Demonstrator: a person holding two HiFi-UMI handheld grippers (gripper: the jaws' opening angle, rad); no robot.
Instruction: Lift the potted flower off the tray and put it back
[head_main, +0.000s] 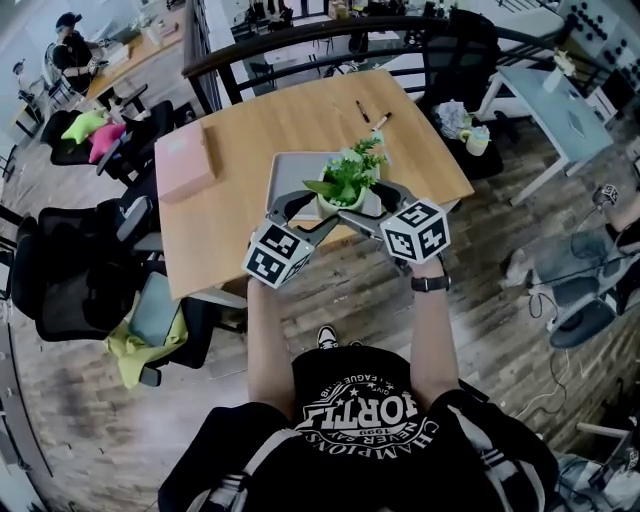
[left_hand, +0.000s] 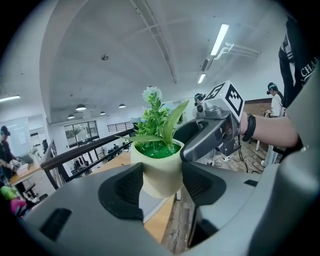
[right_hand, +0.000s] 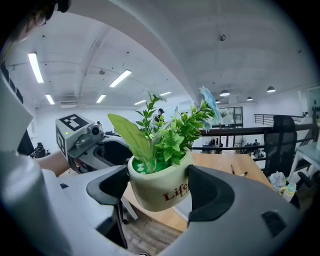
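Though unseen from the head view, red lettering (right_hand: 175, 193) on the pot (right_hand: 152, 192) shows in the right gripper view. Both the left gripper (left_hand: 162, 184) and the right gripper (right_hand: 157, 189) clamp it.

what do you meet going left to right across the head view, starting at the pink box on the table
pink box → left gripper → potted flower → right gripper → pale desk

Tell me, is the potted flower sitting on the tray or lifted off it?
Lifted off. The potted flower hangs clamped between the left hand-held gripper and the right hand-held gripper, its base in the air, clear of the tray.
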